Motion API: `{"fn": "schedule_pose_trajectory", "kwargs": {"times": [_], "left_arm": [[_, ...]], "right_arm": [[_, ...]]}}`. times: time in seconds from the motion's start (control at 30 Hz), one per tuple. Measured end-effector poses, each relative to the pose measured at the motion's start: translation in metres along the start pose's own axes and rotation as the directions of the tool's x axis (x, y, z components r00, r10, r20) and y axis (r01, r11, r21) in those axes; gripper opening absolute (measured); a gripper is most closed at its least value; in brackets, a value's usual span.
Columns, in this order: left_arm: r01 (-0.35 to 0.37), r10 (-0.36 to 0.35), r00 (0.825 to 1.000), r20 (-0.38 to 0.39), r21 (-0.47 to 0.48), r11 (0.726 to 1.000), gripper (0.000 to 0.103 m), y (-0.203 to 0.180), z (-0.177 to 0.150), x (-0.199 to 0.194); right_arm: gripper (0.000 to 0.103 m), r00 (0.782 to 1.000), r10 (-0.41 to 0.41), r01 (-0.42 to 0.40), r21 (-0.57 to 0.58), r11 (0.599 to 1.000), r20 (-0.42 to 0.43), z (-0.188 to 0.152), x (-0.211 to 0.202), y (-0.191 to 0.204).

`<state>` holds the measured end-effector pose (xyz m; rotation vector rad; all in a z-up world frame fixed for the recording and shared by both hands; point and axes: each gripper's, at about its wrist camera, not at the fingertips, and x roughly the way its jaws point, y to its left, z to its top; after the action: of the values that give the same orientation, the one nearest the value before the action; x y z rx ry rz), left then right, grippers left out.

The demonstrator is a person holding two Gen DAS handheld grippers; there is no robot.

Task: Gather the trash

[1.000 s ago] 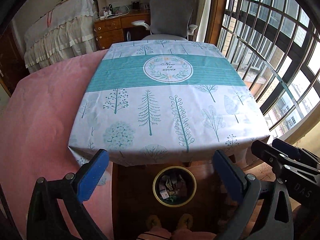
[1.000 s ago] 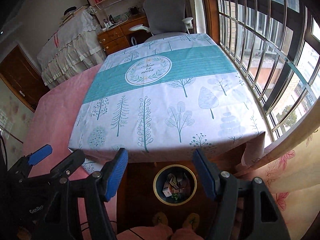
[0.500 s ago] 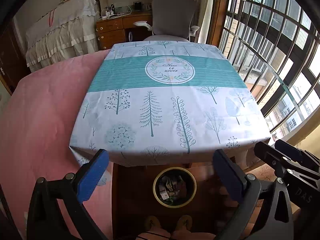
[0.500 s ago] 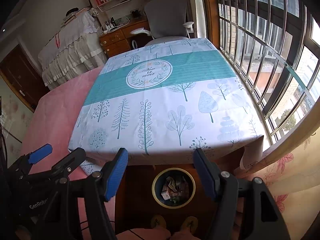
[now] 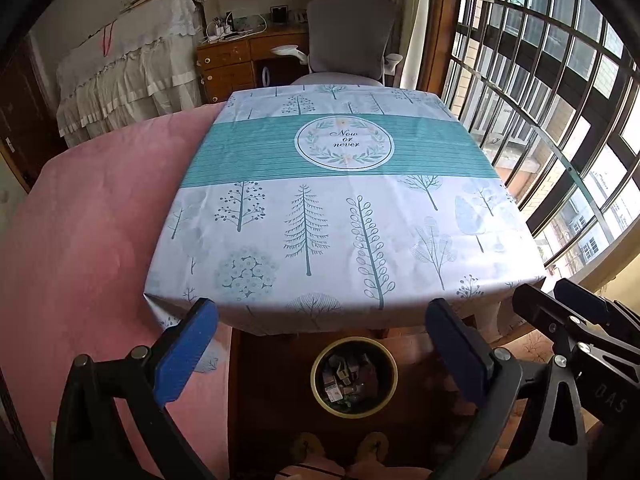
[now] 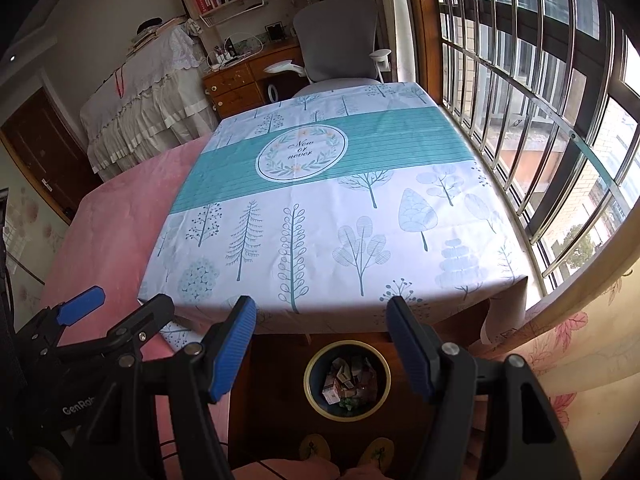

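Grey office chair (image 5: 347,36) behind table (image 5: 340,216); barred window (image 5: 560,100) right, daylight

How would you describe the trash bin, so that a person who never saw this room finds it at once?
Start at the table with the tree-print tablecloth. On the dark floor just below its near edge stands the trash bin, in front of the person's slippers. It is the only round, yellow-rimmed container there, filled with crumpled packaging.
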<state>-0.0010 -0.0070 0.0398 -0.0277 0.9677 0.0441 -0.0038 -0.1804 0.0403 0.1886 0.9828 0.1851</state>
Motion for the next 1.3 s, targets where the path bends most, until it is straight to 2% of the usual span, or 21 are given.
{"fn": "schedule_pose_trajectory", "kwargs": {"times": [1.3], "left_arm": [[0.015,-0.016,0.998,-0.061,-0.016,1.000,0.102,-0.004,-0.012,0.005]], "right_arm": [[0.068,1.000,0.017,-0.017,0.010,1.000,-0.022,-0.014,0.004,-0.002]]}}
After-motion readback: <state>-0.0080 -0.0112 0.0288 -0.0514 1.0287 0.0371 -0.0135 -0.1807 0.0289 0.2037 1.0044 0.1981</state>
